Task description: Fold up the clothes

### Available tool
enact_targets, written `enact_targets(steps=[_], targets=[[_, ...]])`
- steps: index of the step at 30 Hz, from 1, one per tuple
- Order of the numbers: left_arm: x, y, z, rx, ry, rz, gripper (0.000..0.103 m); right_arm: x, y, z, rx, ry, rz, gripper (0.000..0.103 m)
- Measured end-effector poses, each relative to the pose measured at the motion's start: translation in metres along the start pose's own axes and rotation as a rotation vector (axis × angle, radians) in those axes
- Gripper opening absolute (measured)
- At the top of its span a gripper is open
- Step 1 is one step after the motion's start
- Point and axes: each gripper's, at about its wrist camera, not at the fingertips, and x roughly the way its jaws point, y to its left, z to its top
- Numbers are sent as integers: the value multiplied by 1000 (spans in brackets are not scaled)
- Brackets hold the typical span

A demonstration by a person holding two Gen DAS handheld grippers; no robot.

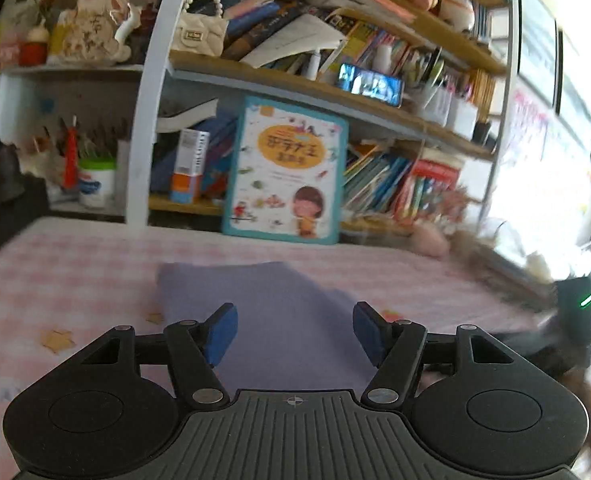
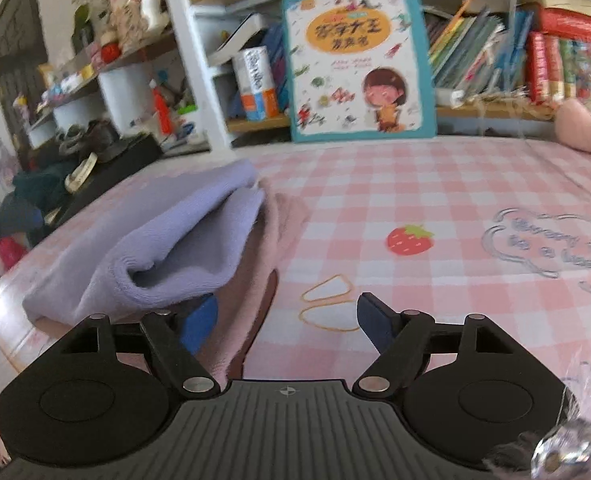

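A folded lavender cloth (image 2: 151, 248) lies left of centre on the pink checked surface (image 2: 435, 184), over a pink cloth (image 2: 255, 280). The left claw (image 1: 294, 334) and right claw (image 2: 287, 322) gape empty. Soft, light and limp, it seems best pinched at its doubled edge

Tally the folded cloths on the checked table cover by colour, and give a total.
Purple cloth: 1, folded, lying on top
Pink cloth: 1, underneath the purple one, showing along its right side
Total: 2

Both grippers, left gripper and right gripper, are open and hold neither cloth.
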Motion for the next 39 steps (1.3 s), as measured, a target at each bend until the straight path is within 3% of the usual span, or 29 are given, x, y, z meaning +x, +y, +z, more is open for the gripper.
enact_targets(steps=[3,6,11,16,18,19,20,23,25,28,30,33,34,36,39], targets=[[19,-3,-18,51,98,19,64,-17,-6,10,56,-65,-12,75],[22,-17,-28,161,102,49,65,-26,-5,25,118,-105,78,76],[19,-10,-29,153,112,22,65,4,10,37,167,2,234,76],[15,-9,-35,176,106,13,65,51,25,39,184,122,241,73],[15,-9,-35,177,103,14,65,65,26,41,209,132,248,62],[15,-9,-35,175,102,11,65,64,30,41,183,120,241,34],[15,-8,-35,173,100,8,66,60,38,42,132,100,232,20],[14,-5,-35,158,98,-1,67,41,64,43,-56,10,223,16],[13,-2,-35,136,99,-16,68,11,91,35,-270,-131,279,16],[14,3,-34,106,107,-33,68,-12,108,22,-430,-215,331,16],[13,1,-33,122,108,-29,69,-2,99,24,-356,-175,232,16],[12,-2,-33,136,106,-36,69,37,55,30,-53,31,111,19],[12,-2,-33,136,106,-37,69,45,41,27,33,75,127,25],[12,-2,-33,136,106,-37,70,51,24,21,132,86,176,26],[10,1,-30,107,92,-42,70,43,27,21,107,83,187,42]])
